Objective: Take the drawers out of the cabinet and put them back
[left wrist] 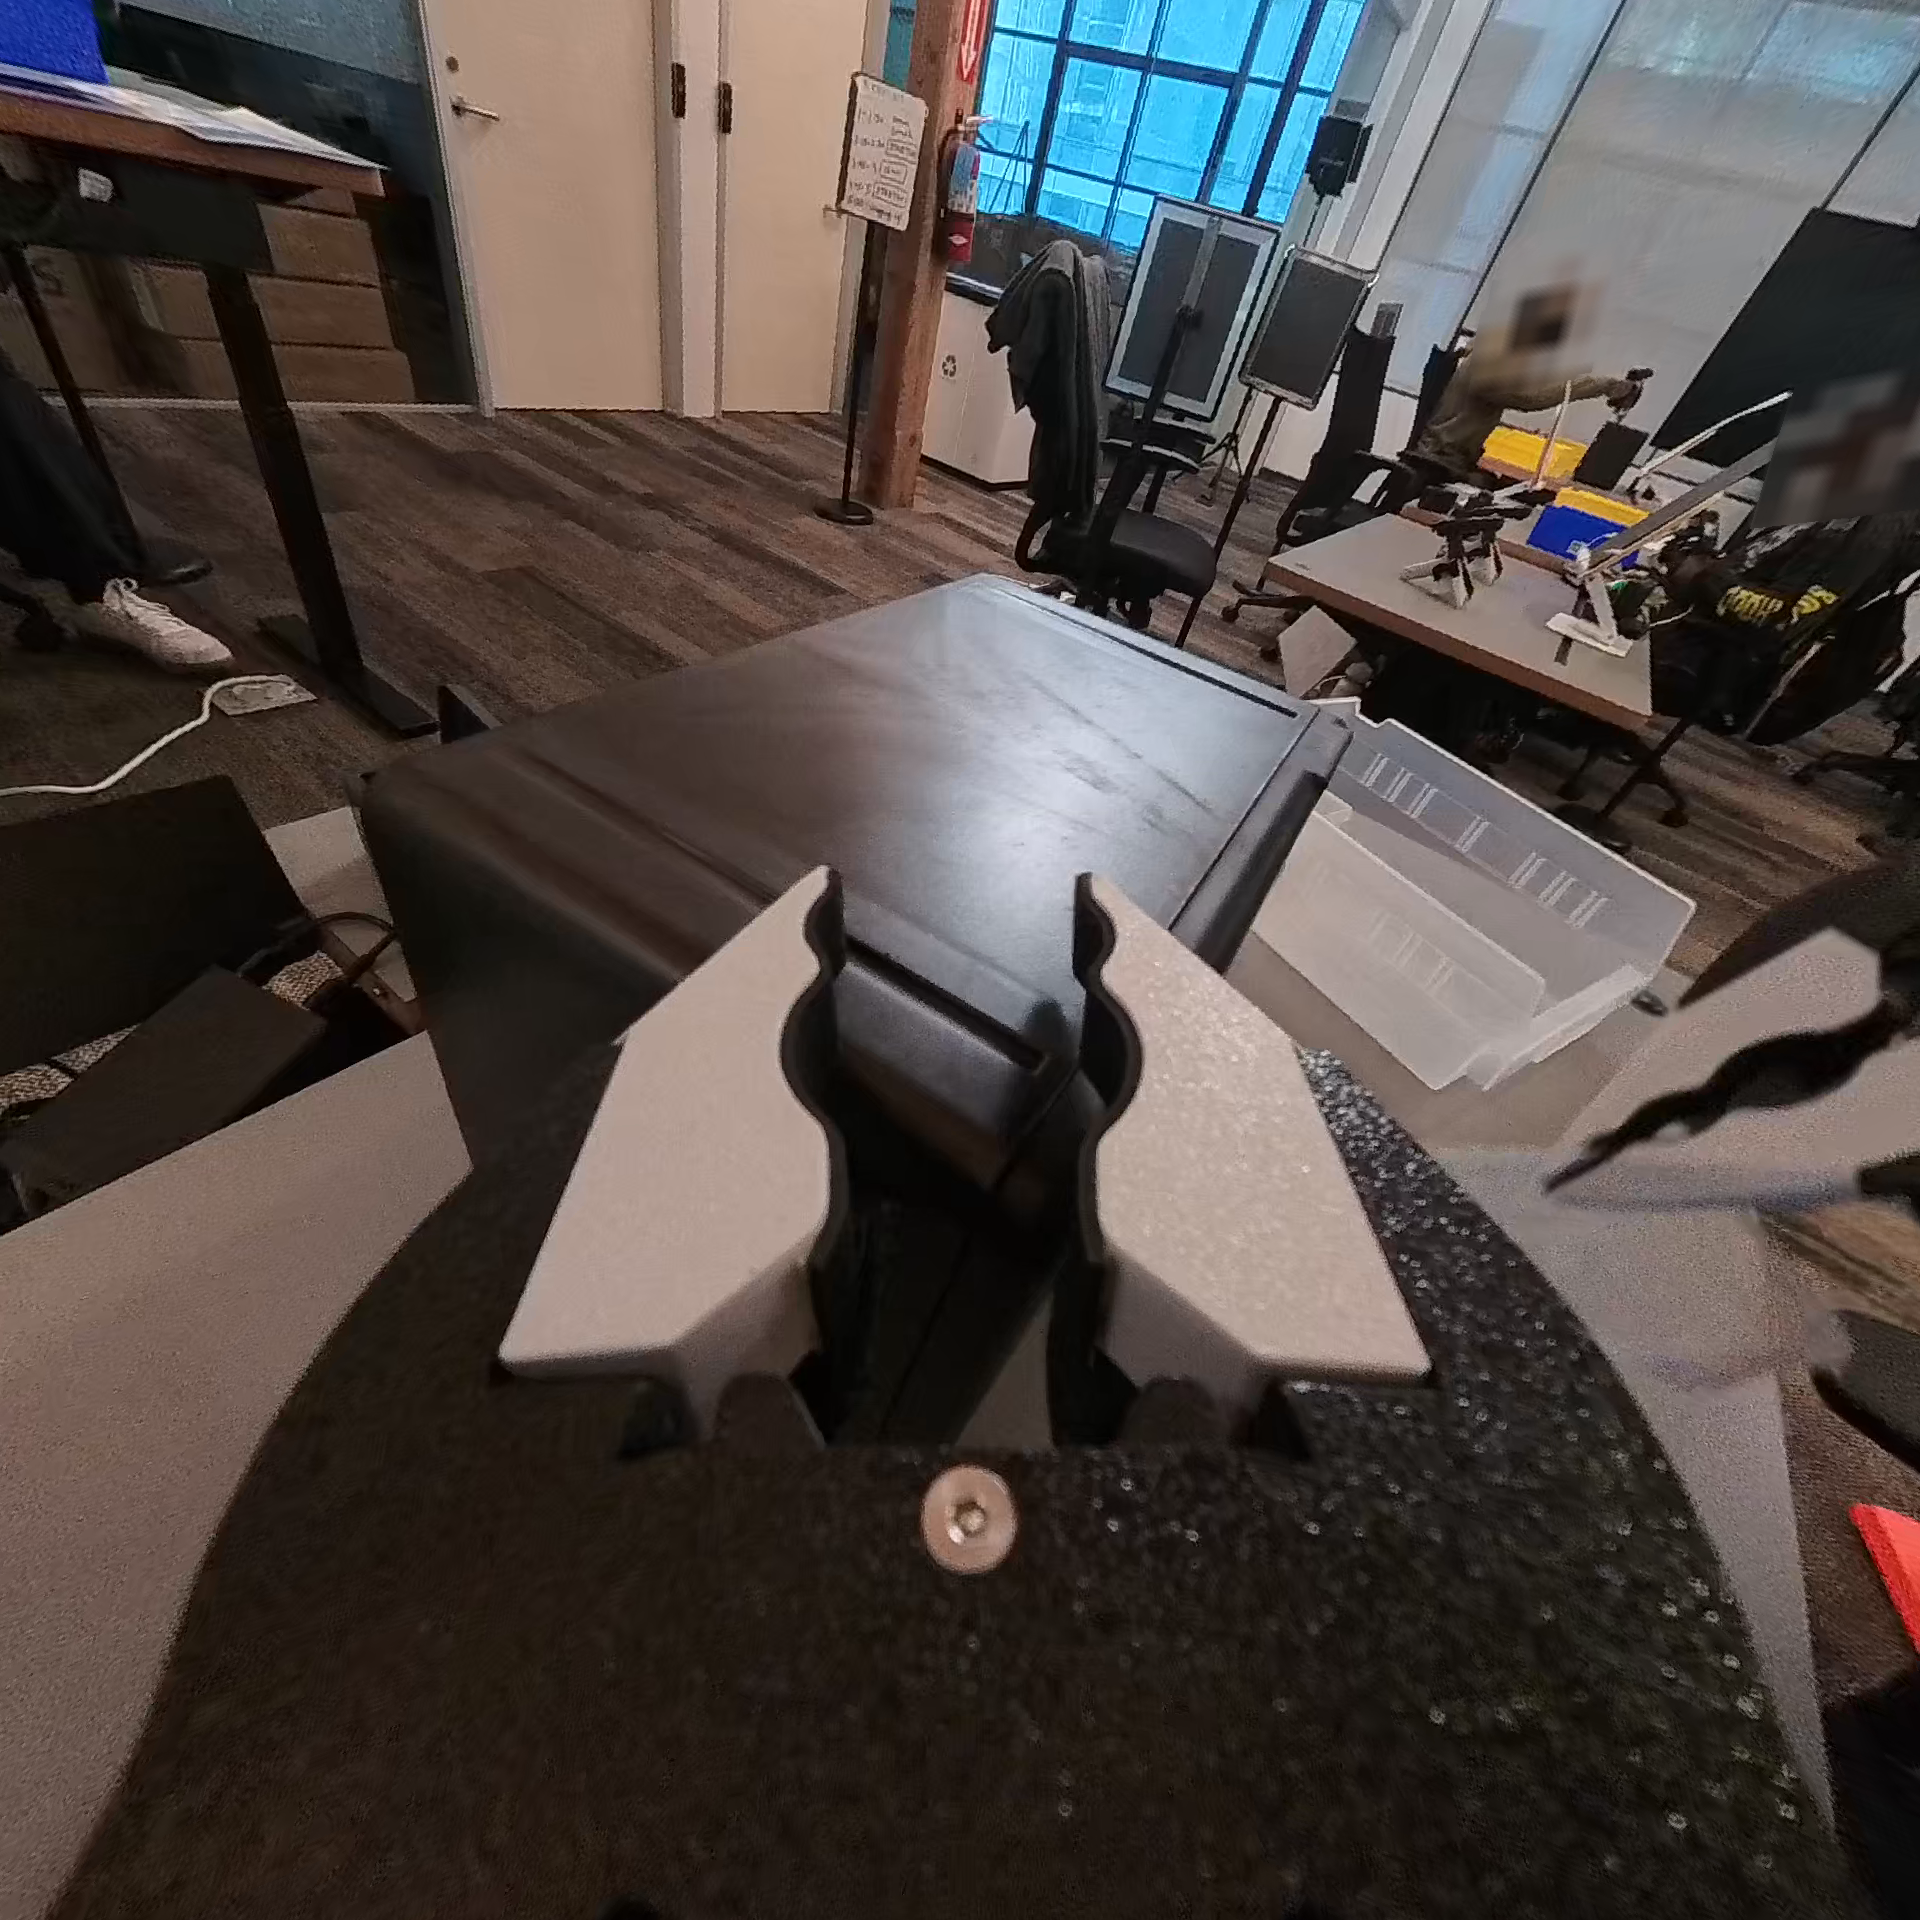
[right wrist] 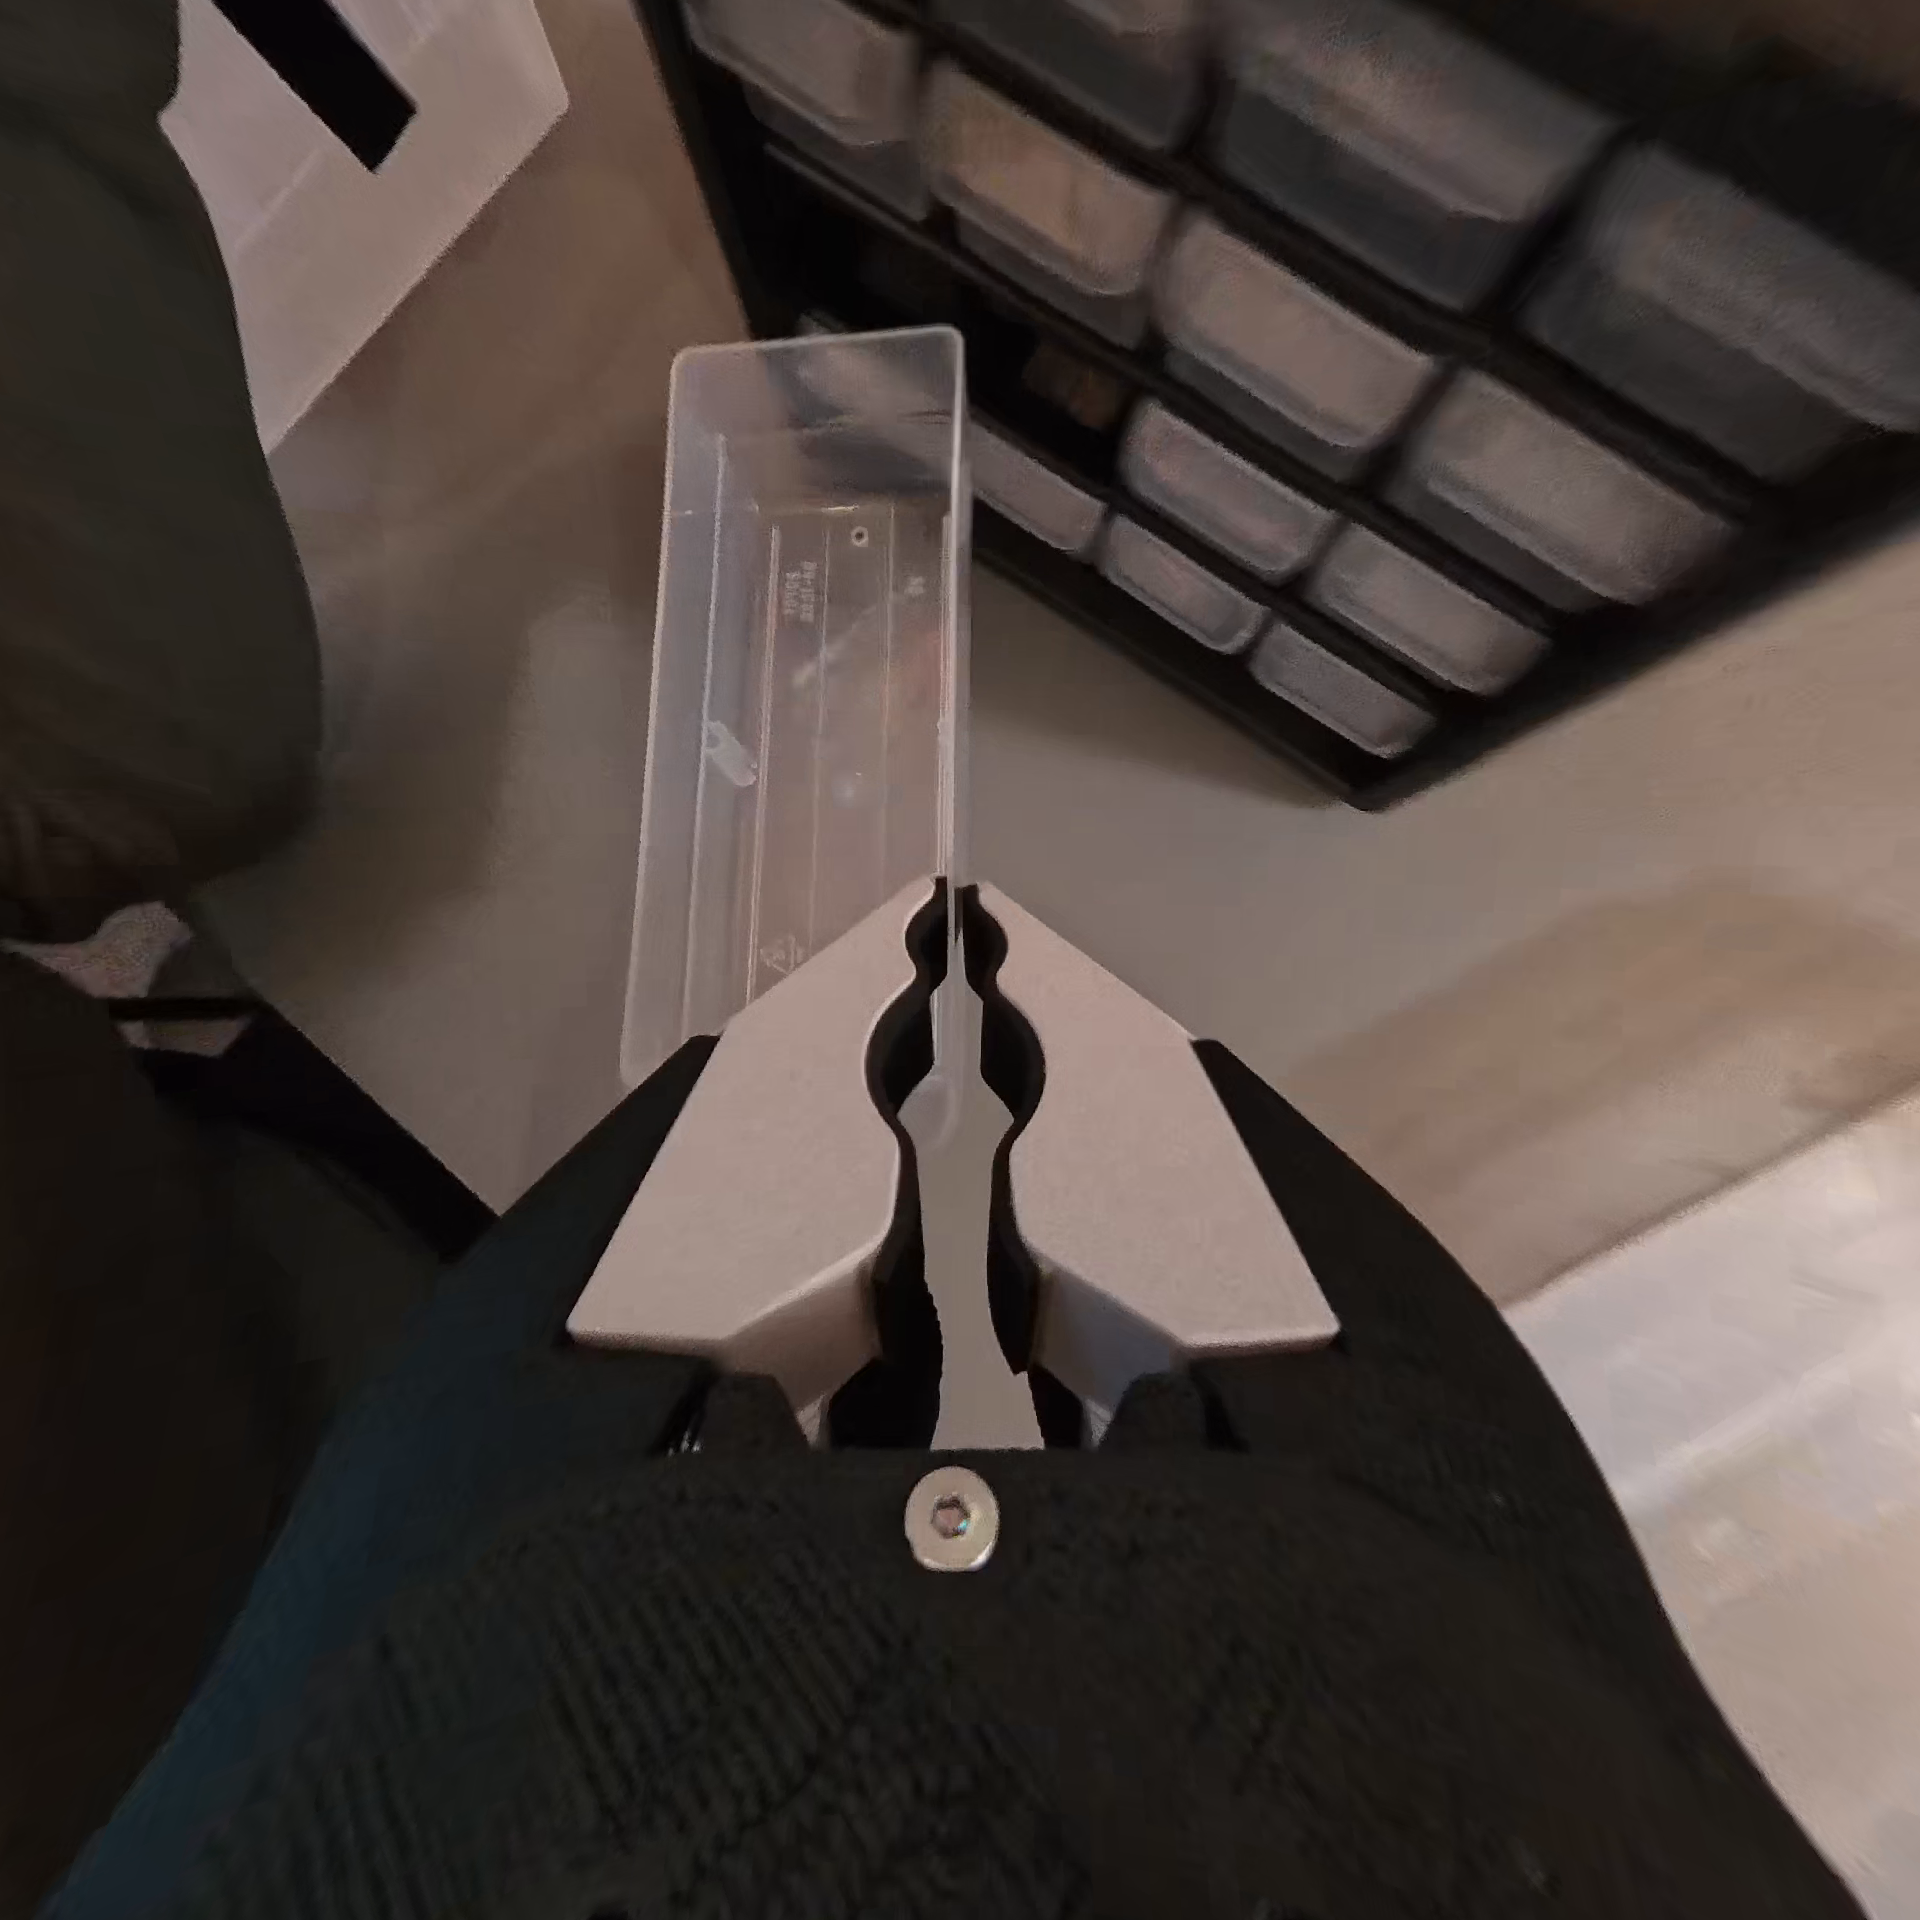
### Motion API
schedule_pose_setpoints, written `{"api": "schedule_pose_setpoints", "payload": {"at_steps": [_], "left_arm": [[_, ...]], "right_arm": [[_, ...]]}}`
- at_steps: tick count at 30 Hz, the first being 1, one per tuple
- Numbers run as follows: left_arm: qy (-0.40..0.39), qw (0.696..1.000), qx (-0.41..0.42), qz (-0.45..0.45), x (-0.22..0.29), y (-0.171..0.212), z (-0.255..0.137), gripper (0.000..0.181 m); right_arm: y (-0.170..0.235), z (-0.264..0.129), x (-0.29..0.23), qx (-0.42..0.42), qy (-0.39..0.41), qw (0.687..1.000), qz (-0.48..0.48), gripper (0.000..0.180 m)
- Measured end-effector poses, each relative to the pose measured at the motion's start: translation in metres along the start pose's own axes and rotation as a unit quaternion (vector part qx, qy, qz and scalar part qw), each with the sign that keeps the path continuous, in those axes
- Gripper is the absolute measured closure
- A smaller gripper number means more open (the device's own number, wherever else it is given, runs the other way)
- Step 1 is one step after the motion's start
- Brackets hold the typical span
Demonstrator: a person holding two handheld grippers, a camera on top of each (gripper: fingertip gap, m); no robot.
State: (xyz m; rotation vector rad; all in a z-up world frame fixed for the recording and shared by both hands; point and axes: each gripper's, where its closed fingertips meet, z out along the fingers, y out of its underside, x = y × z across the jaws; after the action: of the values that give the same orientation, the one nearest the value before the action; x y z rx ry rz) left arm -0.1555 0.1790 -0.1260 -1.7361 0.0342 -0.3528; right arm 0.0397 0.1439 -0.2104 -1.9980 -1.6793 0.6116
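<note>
Right hand-held gripper point(right wrist: 954, 894) pinches a clear drawer point(right wrist: 800, 665) by its wall, above the desk point(right wrist: 1143, 883), near the cabinet point(right wrist: 1351, 416); left hand-held gripper point(left wrist: 956, 894) gapes over the cabinet's top, holding nothing.

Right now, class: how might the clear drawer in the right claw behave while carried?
The drawer looks empty and thin-walled, so probably light. The right claw pinches one side wall only, so it may flex or swing. Smooth plastic could slip.

right gripper point(right wrist: 954, 894) pinches drawer point(right wrist: 800, 665) wall - cabinet point(right wrist: 1299, 343) near
</note>
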Motion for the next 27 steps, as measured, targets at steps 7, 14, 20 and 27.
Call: {"api": "schedule_pose_setpoints", "payload": {"at_steps": [7, 14, 20, 27], "left_arm": [[0.004, 1.000, 0.003, -0.009, 0.000, 0.000, 0.000, 0.138], [-0.002, 1.000, 0.000, -0.013, -0.001, 0.000, 0.001, 0.137], [-0.005, 1.000, -0.003, -0.013, -0.001, 0.001, 0.001, 0.136], [-0.011, 1.000, -0.005, -0.010, -0.002, 0.001, 0.001, 0.136]], "right_arm": [[0.059, -0.124, 0.146, 0.049, 0.146, 0.988, 0.028, 0.180], [0.134, -0.155, 0.267, -0.074, 0.198, 0.977, -0.007, 0.180], [0.158, -0.103, 0.311, -0.177, 0.131, 0.970, -0.102, 0.180], [0.170, -0.055, 0.347, -0.231, 0.076, 0.950, -0.198, 0.180]]}}
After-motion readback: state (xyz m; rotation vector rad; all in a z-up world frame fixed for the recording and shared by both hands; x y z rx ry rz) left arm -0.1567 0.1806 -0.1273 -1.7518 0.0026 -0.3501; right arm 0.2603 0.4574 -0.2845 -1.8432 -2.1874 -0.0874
